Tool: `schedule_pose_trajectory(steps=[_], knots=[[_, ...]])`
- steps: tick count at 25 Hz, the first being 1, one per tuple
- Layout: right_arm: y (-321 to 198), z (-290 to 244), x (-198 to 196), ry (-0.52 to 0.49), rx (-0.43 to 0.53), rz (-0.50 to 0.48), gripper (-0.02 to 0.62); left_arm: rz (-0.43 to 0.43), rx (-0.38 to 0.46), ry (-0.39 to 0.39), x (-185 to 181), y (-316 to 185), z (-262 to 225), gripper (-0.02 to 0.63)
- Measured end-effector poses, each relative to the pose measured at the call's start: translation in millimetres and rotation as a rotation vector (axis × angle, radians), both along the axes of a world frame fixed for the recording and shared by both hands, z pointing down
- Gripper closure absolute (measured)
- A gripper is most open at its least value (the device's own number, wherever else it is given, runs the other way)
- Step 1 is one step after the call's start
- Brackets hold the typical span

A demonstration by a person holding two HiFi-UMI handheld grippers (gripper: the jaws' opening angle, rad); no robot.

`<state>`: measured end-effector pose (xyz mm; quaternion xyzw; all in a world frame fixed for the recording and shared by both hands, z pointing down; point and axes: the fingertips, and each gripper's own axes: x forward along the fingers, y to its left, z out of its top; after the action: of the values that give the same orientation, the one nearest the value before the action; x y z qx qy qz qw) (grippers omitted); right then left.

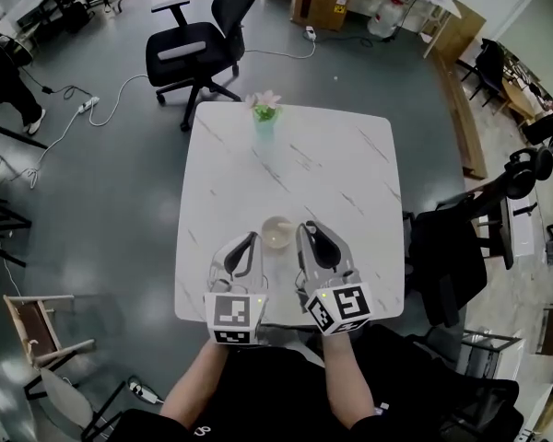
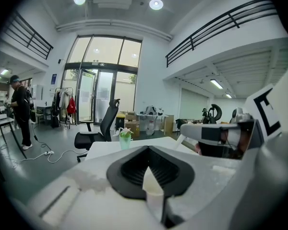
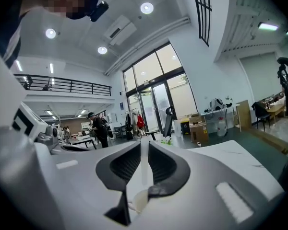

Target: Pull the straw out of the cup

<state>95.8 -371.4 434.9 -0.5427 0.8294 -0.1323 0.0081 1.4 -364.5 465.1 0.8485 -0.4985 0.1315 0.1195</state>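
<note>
The pale paper cup [image 1: 276, 232] shows between the two gripper tips near the table's front edge. My left gripper [image 1: 251, 241] touches its left side. In the left gripper view the jaws are shut on a thin white wall, the cup's rim [image 2: 152, 186]. My right gripper [image 1: 310, 231] is beside the cup on the right. In the right gripper view a white straw [image 3: 144, 169] runs lengthwise between the shut jaws of the right gripper [image 3: 144, 150], its rounded end near the camera. Whether the straw's far end is still in the cup is hidden.
The white marble table [image 1: 341, 182] carries a small green pot with pink flowers [image 1: 264, 115] at its far edge. A black office chair [image 1: 198, 49] stands beyond it, and a dark chair [image 1: 447, 247] at the right. A person [image 2: 20, 111] stands far left.
</note>
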Motion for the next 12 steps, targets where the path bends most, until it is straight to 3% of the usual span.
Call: schedule_pose_trajectory(steps=[12], knots=[[21,-45,4,0.060,0.107,-0.027,0.546,-0.035,0.152,0.023,10,14,-52,0.606]])
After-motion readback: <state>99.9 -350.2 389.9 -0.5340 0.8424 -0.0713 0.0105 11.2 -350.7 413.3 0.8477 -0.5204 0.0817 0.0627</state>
